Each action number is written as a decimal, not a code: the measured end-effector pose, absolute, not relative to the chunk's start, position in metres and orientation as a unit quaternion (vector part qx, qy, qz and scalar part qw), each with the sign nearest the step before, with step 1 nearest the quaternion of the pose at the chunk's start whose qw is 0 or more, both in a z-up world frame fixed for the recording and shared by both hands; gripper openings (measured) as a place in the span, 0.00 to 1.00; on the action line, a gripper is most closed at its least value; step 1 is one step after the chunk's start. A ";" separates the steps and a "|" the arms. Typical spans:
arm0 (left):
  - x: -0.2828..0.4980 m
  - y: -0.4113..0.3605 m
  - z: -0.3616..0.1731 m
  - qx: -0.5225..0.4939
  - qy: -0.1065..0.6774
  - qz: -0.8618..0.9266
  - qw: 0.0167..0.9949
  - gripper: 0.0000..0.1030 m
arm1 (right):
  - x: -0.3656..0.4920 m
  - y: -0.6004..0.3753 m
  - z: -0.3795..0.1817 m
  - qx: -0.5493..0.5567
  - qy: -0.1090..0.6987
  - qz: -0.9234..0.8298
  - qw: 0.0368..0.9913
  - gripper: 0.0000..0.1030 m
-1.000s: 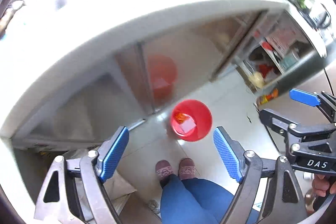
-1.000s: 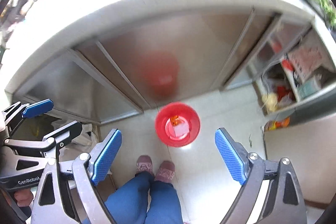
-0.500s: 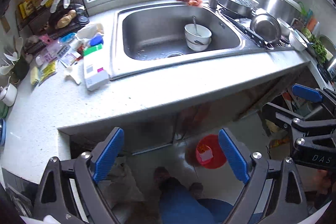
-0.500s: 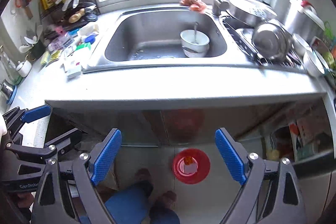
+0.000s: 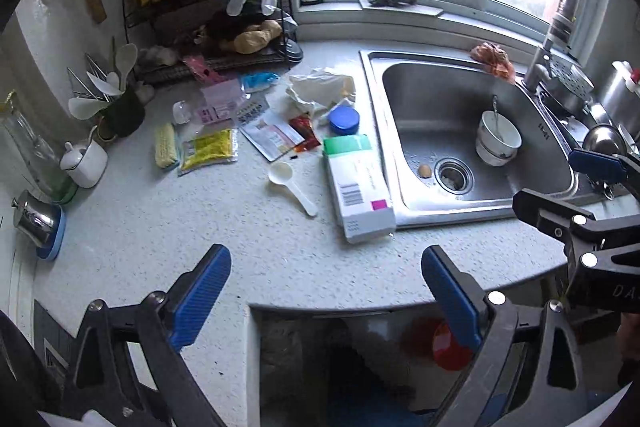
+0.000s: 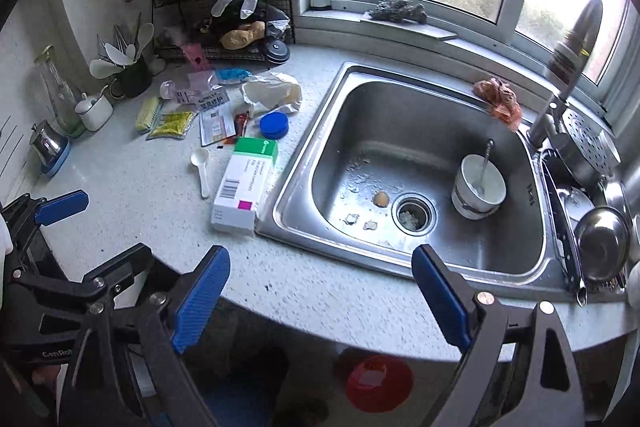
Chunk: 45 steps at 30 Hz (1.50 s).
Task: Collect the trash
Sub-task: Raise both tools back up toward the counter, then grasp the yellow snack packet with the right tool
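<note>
The left gripper [image 5: 326,301] is hanging over the counter [image 5: 168,227], its jaws opening with nothing between them. The right gripper [image 6: 320,303] is standing spread and empty over the counter edge. The trash is lying at twelve o'clock of the left gripper: a white carton [image 5: 358,187], a crumpled wrapper [image 5: 320,89], a yellow sachet [image 5: 208,149]. Only the right view is showing scraps on the sink [image 6: 400,115] floor and most of the red bin [image 6: 378,383] below at six o'clock.

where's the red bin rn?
On the floor below the counter edge: the red bin shows bottom centre in the right wrist view, below the sink, partly hidden in the left view.
</note>
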State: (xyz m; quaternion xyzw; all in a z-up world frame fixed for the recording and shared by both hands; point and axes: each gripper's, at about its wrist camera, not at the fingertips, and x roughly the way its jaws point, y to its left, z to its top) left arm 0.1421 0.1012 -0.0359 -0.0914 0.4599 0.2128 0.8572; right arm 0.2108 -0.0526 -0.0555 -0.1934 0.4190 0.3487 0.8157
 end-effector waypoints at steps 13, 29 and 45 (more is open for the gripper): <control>0.136 0.263 -0.044 -0.132 0.467 0.304 0.820 0.99 | 0.226 0.127 -0.058 -0.259 0.407 0.432 0.762 0.89; 0.103 0.372 -0.107 -0.212 0.511 0.377 0.743 0.99 | 0.215 0.278 -0.118 -0.376 0.420 0.506 0.653 0.89; 0.088 0.394 -0.165 -0.272 0.553 0.355 0.703 0.99 | 0.196 0.350 -0.187 -0.492 0.401 0.539 0.554 0.89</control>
